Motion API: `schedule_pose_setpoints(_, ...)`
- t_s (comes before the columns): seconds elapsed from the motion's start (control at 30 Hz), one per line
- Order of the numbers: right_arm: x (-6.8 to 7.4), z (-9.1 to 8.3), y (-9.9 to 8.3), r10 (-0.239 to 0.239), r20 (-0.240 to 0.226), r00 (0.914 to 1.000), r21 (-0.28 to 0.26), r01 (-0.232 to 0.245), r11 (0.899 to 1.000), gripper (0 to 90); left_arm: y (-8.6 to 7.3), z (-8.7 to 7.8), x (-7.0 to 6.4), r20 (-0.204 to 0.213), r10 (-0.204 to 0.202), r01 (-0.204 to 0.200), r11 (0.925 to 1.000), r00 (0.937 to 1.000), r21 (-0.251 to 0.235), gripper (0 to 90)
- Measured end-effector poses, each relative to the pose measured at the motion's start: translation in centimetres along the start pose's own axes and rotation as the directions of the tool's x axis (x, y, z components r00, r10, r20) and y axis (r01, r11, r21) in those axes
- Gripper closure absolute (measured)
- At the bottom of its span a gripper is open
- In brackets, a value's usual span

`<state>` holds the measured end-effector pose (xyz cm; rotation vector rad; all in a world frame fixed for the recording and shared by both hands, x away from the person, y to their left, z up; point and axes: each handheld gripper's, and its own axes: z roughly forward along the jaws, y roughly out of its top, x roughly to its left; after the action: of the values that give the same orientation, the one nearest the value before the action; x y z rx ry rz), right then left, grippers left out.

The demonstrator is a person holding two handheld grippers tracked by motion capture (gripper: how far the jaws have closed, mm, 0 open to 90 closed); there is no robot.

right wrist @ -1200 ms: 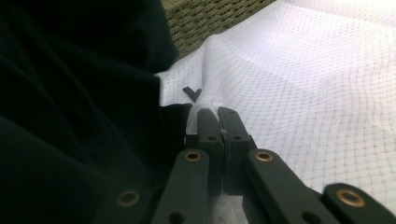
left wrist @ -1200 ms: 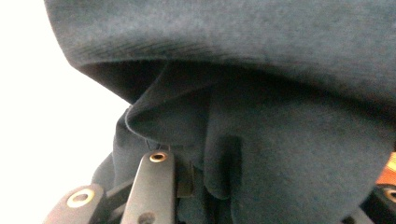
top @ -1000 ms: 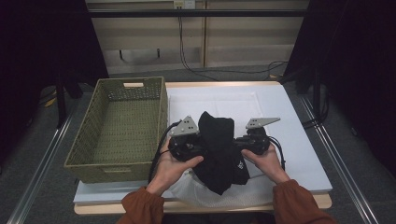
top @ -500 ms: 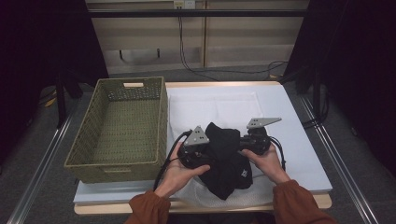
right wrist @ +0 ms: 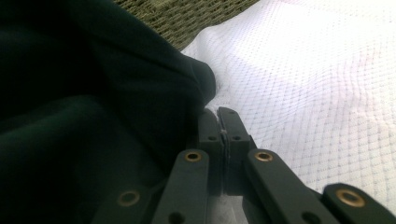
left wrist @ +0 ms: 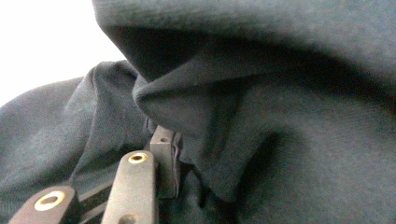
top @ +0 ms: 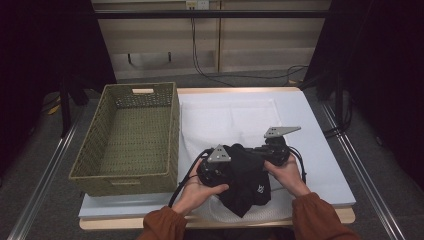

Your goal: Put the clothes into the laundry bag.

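At the far left of the surface (top: 310, 120) stands a woven green basket (top: 127, 142), its inside bare. Just right of it, a white mesh cloth (top: 225, 117) is spread across the surface. Near the front edge the person's left hand (top: 200, 182) holds the left gripper (top: 220, 167), pressed into a bunched black garment (top: 247, 182). In the left gripper view the garment (left wrist: 261, 116) folds down over the jaws; the one jaw that shows is buried in fabric, so I cannot tell whether that gripper is pinching it. The garment sits between both grippers, its lower part resting on the mesh cloth. On its right side the right gripper (top: 270, 152) sits in the right hand (top: 287, 175). In the right gripper view its jaws are pressed together, with the garment (right wrist: 93, 116) bunched against their left side and the mesh cloth (right wrist: 317, 84) beyond; what is clamped between them I cannot make out.
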<state>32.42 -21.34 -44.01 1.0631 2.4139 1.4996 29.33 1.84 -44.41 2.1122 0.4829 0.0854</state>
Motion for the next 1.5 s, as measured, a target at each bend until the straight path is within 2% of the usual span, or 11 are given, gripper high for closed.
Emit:
schedule_pose_setpoints(0.3, 0.1, 0.1, -0.2, -0.002, 0.002, 1.0000, 0.007, 0.002, 1.000, 89.0, -0.4, 0.8, -0.8, -0.046, 0.035, -0.034, 0.9991, 0.9983, 0.026, 47.5)
schedule_pose_setpoints(0.4, 0.1, 0.0, -0.2, 0.001, 0.002, 1.0000, 0.003, -0.001, 1.000, 89.0, -0.4, 0.4, -0.7, -0.035, -0.004, 0.004, 1.0000, 0.9994, 0.001, 39.9)
schedule_pose_setpoints(0.5, 0.1, -0.1, -0.2, -0.002, 0.000, 1.0000, 0.001, 0.002, 1.000, 89.0, -0.1, -0.4, -0.7, -0.040, -0.015, 0.016, 0.9998, 0.9991, 0.010, 29.6)
schedule_pose_setpoints(0.6, 0.1, -0.1, -0.2, -0.001, -0.001, 1.0000, -0.001, 0.001, 1.000, 89.0, -0.1, -1.4, -0.6, -0.061, -0.041, 0.041, 0.9991, 0.9973, -0.006, 20.1)
schedule_pose_setpoints(0.73, 0.1, -0.1, -0.2, -0.003, 0.000, 1.0000, 0.000, 0.003, 1.000, 89.0, -0.1, -2.7, -0.7, -0.049, -0.055, 0.053, 0.9982, 0.9973, -0.028, 14.5)
schedule_pose_setpoints(0.87, -0.1, 0.0, -0.1, 0.000, 0.000, 1.0000, -0.002, 0.000, 1.000, 89.0, 0.1, -4.0, -1.2, -0.020, -0.058, 0.057, 0.9957, 0.9981, -0.073, 13.6)
schedule_pose_setpoints(1.0, -0.1, 0.2, -0.1, 0.000, -0.003, 1.0000, -0.001, 0.000, 1.000, 89.0, 0.6, -5.1, -1.9, -0.008, -0.031, 0.030, 0.9937, 0.9995, -0.108, 13.2)
schedule_pose_setpoints(1.3, -0.1, 0.2, 0.0, -0.001, -0.005, 1.0000, 0.000, 0.001, 1.000, 89.0, 1.7, -5.9, -3.0, 0.039, -0.012, 0.019, 0.9790, 0.9992, -0.203, 19.3)
schedule_pose_setpoints(1.4, 0.0, 0.2, 0.1, -0.007, -0.007, 1.0000, -0.002, 0.007, 1.000, 89.0, 1.7, -4.8, -2.6, 0.014, -0.001, 0.004, 0.9845, 0.9999, -0.175, 19.3)
schedule_pose_setpoints(1.43, 0.0, 0.2, 0.1, -0.007, -0.007, 1.0000, -0.003, 0.007, 1.000, 89.0, 1.6, -4.0, -2.4, 0.024, -0.011, 0.015, 0.9860, 0.9997, -0.166, 19.4)
schedule_pose_setpoints(1.5, 0.1, 0.1, 0.2, -0.006, -0.008, 1.0000, -0.003, 0.006, 1.000, 89.0, 1.3, -2.6, -1.9, 0.016, -0.013, 0.015, 0.9938, 0.9998, -0.110, 18.5)
